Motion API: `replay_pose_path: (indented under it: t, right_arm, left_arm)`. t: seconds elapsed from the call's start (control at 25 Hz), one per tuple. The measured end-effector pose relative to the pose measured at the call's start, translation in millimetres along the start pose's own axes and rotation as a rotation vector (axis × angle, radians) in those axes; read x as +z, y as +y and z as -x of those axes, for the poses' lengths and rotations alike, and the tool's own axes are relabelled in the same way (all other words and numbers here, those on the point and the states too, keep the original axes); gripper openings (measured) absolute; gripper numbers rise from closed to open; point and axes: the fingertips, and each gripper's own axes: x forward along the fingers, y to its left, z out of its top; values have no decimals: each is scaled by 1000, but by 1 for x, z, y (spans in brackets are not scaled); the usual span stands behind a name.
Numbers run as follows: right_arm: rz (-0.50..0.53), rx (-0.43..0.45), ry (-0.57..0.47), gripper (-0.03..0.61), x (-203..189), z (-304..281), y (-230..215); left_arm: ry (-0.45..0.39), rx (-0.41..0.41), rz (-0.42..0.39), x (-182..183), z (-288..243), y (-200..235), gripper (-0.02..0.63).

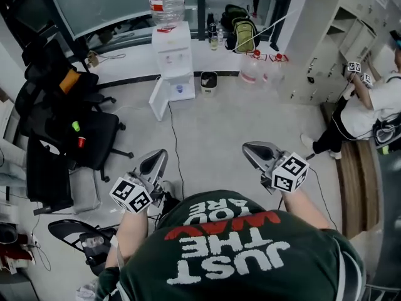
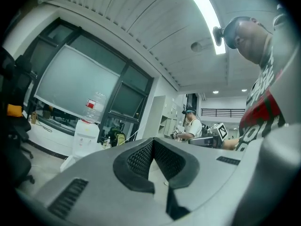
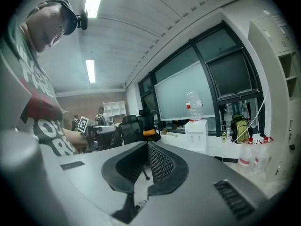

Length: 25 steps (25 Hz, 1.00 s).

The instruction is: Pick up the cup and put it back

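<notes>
Ceiling lights (image 2: 205,14): both gripper views, not head view.

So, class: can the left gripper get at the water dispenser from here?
Probably not: the left gripper is close to the person, while the water dispenser stands away across open floor. Nothing blocks the way.

"JUST THE WAY YOU ARE" (shirt (image 1: 238,262))

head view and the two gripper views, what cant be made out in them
- Cup: none identifiable; small items beside the backpack are too small, head view.
- Person at the lockers: cut off by the right edge, head view.
- Floor underfoot: hidden by the wearer's shirt, head view.
</notes>
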Motion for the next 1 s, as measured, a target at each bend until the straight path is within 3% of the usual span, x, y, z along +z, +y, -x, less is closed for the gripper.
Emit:
replay_pose_path:
  t: [0.24, 0.6, 0.8, 1.0]
  right_arm:
    - [19, -46, 18, 34, 25, -140, -24]
    - [54, -32, 28, 34, 110, -363, -43]
    - [61, -50, 52, 34, 99, -405, -74]
    - [39, -63, 66, 34, 95, -431, -106]
  left_arm:
    - [-9, -73, 14, 17, -18, 143, 8]
    - [30, -128, -1, 101, -43, 361, 8]
    - [9, -136, 17, 93, -68, 414, 8]
    - [47, -139, 63, 75, -92, 446, 8]
